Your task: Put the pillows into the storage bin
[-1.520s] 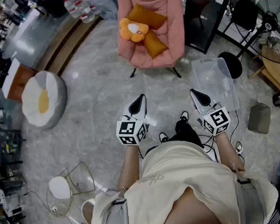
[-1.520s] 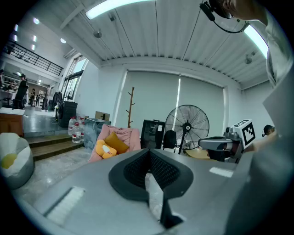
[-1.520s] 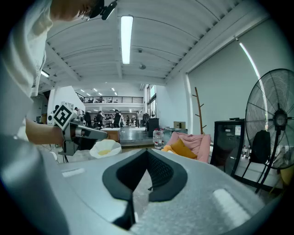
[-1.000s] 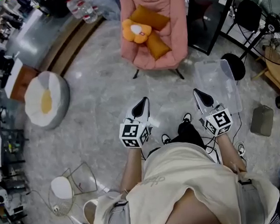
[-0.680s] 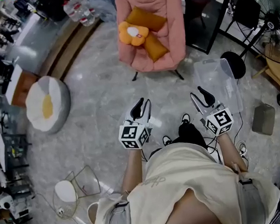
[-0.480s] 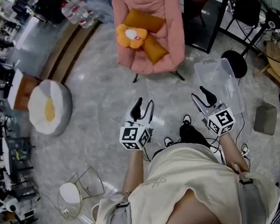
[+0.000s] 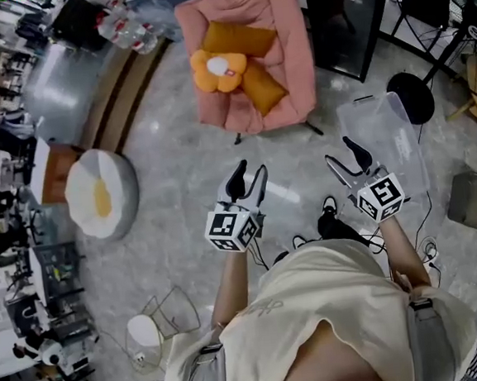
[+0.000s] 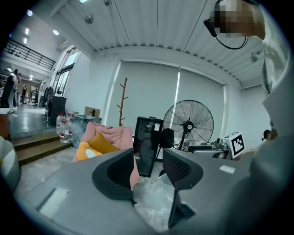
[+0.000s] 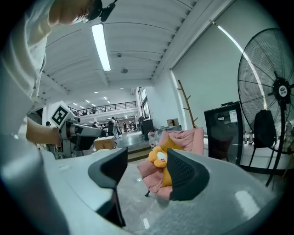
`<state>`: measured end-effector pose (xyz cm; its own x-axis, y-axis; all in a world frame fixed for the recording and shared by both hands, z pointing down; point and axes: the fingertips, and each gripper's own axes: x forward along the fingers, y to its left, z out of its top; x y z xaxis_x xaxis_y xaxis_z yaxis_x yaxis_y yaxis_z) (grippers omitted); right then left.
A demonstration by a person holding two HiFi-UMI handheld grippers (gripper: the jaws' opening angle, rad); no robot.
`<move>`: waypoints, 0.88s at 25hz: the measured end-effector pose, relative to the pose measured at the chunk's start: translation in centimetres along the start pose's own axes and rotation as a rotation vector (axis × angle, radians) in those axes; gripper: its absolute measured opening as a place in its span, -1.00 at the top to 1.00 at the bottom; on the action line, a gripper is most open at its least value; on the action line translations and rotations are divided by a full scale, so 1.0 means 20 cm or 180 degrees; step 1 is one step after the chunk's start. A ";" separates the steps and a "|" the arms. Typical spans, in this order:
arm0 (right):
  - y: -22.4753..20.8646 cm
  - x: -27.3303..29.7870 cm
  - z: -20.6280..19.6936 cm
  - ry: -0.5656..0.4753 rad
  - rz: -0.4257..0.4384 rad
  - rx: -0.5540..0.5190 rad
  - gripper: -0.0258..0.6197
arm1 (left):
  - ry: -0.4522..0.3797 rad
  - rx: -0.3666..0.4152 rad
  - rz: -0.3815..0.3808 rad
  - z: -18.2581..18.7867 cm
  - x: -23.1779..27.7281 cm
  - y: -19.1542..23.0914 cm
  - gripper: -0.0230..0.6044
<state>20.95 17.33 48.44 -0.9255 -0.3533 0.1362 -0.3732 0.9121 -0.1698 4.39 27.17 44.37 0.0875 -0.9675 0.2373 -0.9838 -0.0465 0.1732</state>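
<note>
Pillows (image 7: 238,38) are lying on the seat of the pink chair (image 7: 284,24), all three of them, well ahead of the person holding the tools. Person (image 7: 316,320) in a cream top is standing on the grey marbled floor (image 7: 177,158), holding both tools out in front, side by side. Chair is sitting at the far side of the open floor. A black cabinet (image 7: 348,18) is standing just right of it. Round white floor cushion (image 7: 99,193) with a yellow centre is resting off to the left, well apart from the chair. Clear bin (image 7: 391,131) is sitting on the floor to the right of the chair, near the cabinet. Standing fan (image 8: 188,126) is rising just beyond it.

Two of the pillows are plain orange, one propped at the back and one lower down. An orange flower pillow (image 7: 215,70) with a white middle is leaning against them on the left.

Left gripper (image 7: 251,169) is pointing towards the chair. Its jaws have just been opening and are now parted with nothing between them. Right gripper (image 7: 337,150) is hovering by the bin's near edge. Its jaws have also just been opening and are parted, gripping nothing.
</note>
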 end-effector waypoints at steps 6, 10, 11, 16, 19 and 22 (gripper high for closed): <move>-0.24 0.13 0.03 0.0009 0.0108 0.0151 0.08 | 0.0106 -0.0028 0.0111 0.01 0.19 -0.02 0.28; -0.25 0.22 0.06 0.0050 0.0222 0.0090 0.08 | 0.0255 -0.0130 0.0227 -0.05 0.19 0.04 0.33; -0.25 0.24 0.06 0.0079 0.0254 0.0064 0.08 | 0.0277 -0.0144 0.0274 -0.05 0.19 0.07 0.33; -0.26 0.38 -0.02 0.0274 0.0342 -0.0003 0.10 | 0.0282 -0.0183 0.0368 -0.04 0.26 0.19 0.33; -0.23 0.49 -0.05 0.0330 0.0347 -0.0095 0.09 | 0.0292 -0.0163 0.0293 -0.06 0.32 0.30 0.33; -0.23 0.61 -0.03 0.0332 0.0283 -0.0124 0.09 | 0.0249 -0.0296 0.0196 -0.08 0.40 0.43 0.33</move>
<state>11.31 8.99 51.39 -0.9424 -0.2491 0.2232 -0.2854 0.9469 -0.1480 -3.22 19.50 49.30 0.0428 -0.9453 0.3234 -0.9692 0.0392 0.2430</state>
